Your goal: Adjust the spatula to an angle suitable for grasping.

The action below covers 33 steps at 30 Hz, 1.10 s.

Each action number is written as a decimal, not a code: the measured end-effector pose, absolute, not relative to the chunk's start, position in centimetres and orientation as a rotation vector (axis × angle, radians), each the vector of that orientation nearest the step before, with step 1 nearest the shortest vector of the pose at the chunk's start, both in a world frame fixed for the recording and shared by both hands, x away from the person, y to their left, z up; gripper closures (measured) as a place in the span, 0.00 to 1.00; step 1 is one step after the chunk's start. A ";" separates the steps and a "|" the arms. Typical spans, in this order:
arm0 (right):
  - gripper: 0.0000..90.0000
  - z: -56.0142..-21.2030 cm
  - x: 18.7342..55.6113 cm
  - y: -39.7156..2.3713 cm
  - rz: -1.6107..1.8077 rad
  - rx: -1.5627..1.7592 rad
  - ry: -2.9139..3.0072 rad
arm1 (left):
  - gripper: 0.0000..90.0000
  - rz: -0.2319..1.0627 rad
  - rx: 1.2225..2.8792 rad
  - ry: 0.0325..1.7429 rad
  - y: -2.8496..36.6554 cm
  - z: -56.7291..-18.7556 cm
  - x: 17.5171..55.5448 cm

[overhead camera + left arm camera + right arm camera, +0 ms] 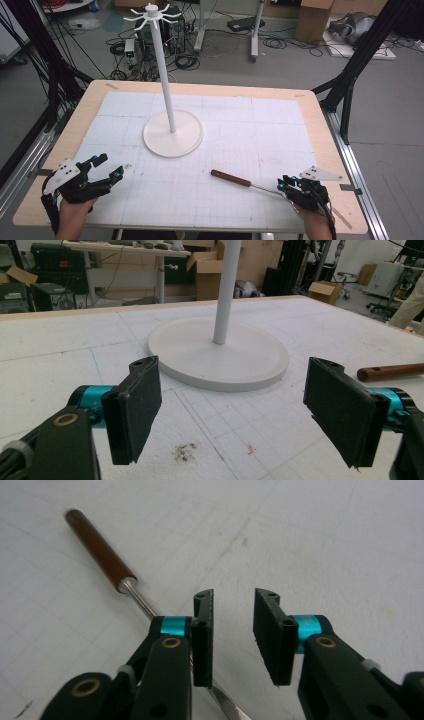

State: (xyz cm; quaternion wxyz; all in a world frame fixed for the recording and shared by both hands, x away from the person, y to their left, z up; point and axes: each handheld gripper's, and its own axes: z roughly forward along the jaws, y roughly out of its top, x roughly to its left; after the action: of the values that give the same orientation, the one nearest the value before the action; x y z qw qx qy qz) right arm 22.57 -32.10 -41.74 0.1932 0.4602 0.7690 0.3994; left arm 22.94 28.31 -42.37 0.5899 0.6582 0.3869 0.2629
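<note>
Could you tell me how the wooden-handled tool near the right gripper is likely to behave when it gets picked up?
The tool looks rigid: round wooden handle, thin metal shaft. Lying flat, the round handle may roll if nudged. The polished shaft could slip between the fingers, so the handle seems the safer grasp. It is probably light.

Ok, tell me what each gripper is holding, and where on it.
Nothing: the left gripper and right gripper are both open; the tool lies on the table.
</note>
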 end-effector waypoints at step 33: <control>0.99 -43.6 25.7 -19.9 0.983 0.903 2.515 | 0.26 0.603 1.533 0.901 28.2 -42.4 23.0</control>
State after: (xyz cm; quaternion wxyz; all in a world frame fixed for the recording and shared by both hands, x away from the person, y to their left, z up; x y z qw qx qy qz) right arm 25.66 -19.95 -43.63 0.1468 0.3138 0.8737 0.3414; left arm 22.99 28.23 -42.40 0.5906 0.6589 0.3871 0.2590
